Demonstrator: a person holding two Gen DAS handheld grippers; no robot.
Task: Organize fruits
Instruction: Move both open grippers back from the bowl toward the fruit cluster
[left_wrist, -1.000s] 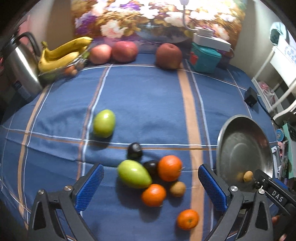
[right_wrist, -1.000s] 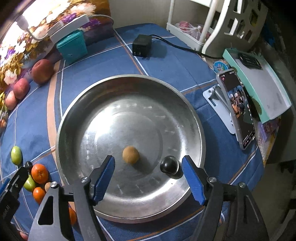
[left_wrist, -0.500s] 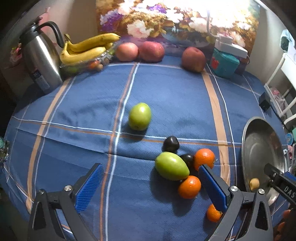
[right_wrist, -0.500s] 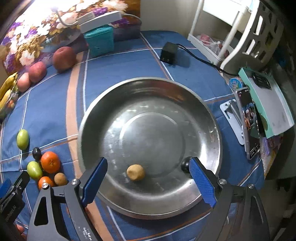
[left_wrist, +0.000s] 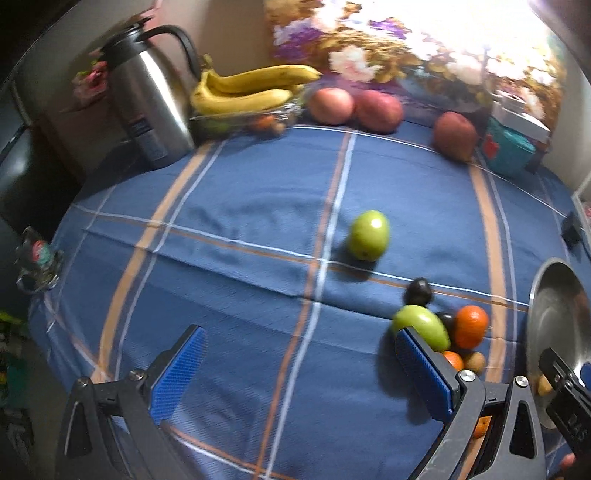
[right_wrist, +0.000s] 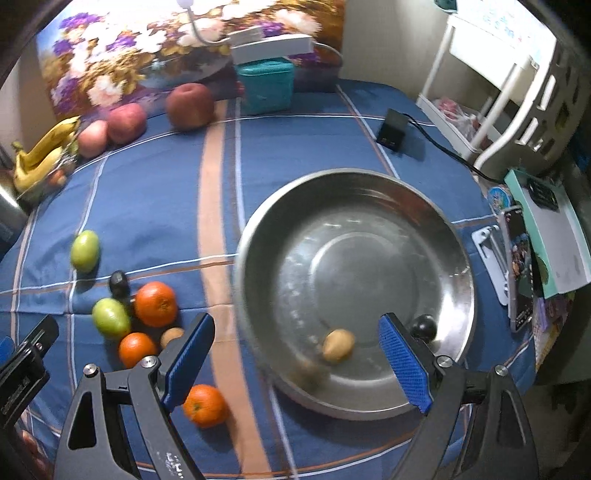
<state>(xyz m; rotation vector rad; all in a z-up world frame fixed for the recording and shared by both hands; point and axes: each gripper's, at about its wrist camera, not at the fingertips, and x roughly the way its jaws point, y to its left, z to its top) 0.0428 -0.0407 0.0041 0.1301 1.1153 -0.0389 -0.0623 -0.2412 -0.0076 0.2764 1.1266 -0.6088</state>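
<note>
My right gripper (right_wrist: 295, 360) is open and empty, hanging over the near left rim of the steel bowl (right_wrist: 351, 258). A brown fruit (right_wrist: 338, 345) and a dark plum (right_wrist: 424, 326) lie in the bowl. Left of it on the blue cloth sit three oranges (right_wrist: 155, 303), two green fruits (right_wrist: 110, 317), a dark plum (right_wrist: 119, 283) and a small brown fruit (right_wrist: 171, 336). My left gripper (left_wrist: 303, 373) is open over bare cloth, with that fruit cluster (left_wrist: 421, 326) beside its right finger. A lone green fruit (left_wrist: 369, 236) lies farther out.
At the back stand a steel kettle (left_wrist: 147, 99), bananas (left_wrist: 251, 88) on a glass dish, three red apples (left_wrist: 376, 110) and a teal box (right_wrist: 266, 86). A black adapter (right_wrist: 392, 130) with cord, a phone on a stand (right_wrist: 519, 269) and a white rack (right_wrist: 509, 74) are to the right.
Both grippers have moved left across the table. The right one went from above the bowl's middle to its left rim, and its jaws stand wider. The left one now has the fruit cluster at its right.
</note>
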